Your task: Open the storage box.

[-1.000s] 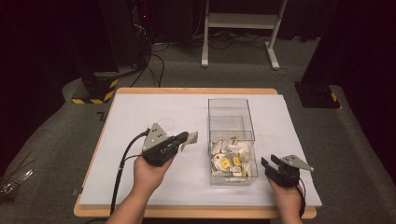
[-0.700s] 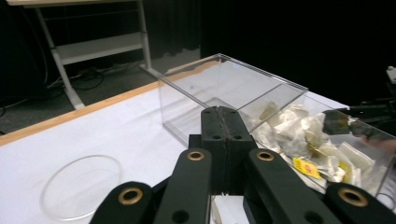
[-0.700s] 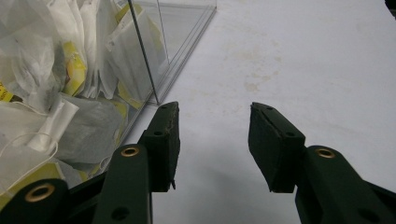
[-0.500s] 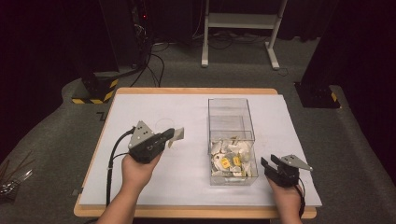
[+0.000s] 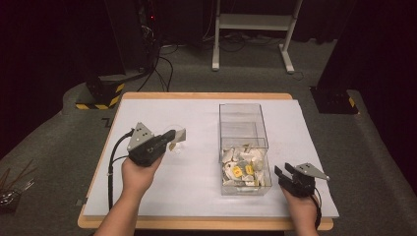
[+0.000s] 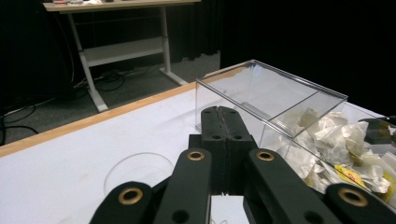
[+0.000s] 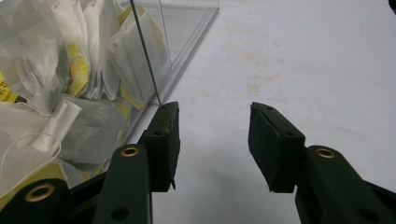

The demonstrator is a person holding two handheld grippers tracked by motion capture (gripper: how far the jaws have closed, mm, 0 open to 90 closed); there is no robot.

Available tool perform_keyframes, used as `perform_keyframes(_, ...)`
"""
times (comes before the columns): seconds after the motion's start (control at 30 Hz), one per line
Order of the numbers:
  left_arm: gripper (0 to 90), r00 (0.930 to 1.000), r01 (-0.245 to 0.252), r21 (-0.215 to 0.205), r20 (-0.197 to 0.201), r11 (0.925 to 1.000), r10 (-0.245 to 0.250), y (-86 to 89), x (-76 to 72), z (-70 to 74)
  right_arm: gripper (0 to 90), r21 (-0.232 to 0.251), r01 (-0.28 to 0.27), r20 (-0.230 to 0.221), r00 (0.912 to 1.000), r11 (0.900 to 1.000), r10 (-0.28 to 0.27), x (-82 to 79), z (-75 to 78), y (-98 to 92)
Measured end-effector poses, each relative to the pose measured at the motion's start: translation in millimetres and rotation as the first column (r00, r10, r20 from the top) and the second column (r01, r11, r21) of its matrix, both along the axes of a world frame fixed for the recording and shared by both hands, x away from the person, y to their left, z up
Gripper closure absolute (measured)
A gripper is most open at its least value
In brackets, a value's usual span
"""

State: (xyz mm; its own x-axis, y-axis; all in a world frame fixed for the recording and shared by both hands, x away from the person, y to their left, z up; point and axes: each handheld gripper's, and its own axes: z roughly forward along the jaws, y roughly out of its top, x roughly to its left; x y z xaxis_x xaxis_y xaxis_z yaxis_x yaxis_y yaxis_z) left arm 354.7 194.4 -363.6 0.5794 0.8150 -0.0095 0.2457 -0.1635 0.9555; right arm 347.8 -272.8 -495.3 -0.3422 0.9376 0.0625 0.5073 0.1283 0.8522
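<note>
A clear plastic box (image 5: 243, 121) stands on the white table top, its near half filled with several tea bags (image 5: 244, 168). My left gripper (image 5: 171, 136) is left of the box with its jaws shut, and a pale tea bag (image 5: 179, 133) hangs at its tip. In the left gripper view the black jaws (image 6: 219, 117) meet, a white scrap (image 6: 225, 208) shows below them, and a clear round cup rim (image 6: 138, 169) lies on the table underneath. My right gripper (image 5: 284, 171) rests open beside the box's near right corner. Nothing is between its pads (image 7: 163, 135), and the box wall (image 7: 152, 60) stands just to their left.
The white sheet (image 5: 196, 113) covers a wooden table with an edge (image 5: 201, 223) near the person. A cable (image 5: 112, 162) trails from my left gripper. Beyond the table are a white table frame (image 5: 251, 29), floor cables and dark stands.
My left hand has moved left, away from the box, carrying the pale tea bag at the tip. The right hand has stayed put.
</note>
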Motion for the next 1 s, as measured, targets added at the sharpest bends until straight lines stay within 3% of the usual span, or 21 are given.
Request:
perform_keyframes(0.7, 89.9, 0.9980, -0.063, 0.002, 0.007, 0.9980, 0.063, 19.1, 15.1, -3.4, 53.9, 0.003, -0.003, 0.004, 1.0000, 1.000, 0.003, 0.0, 0.0, -0.7)
perform_keyframes(1.0, 90.0, 0.9969, -0.079, 0.007, 0.002, 0.9969, 0.079, 20.9, 32.1, -5.5, 53.9, 0.005, -0.004, 0.003, 1.0000, 1.000, 0.004, -0.2, 0.0, -0.7)
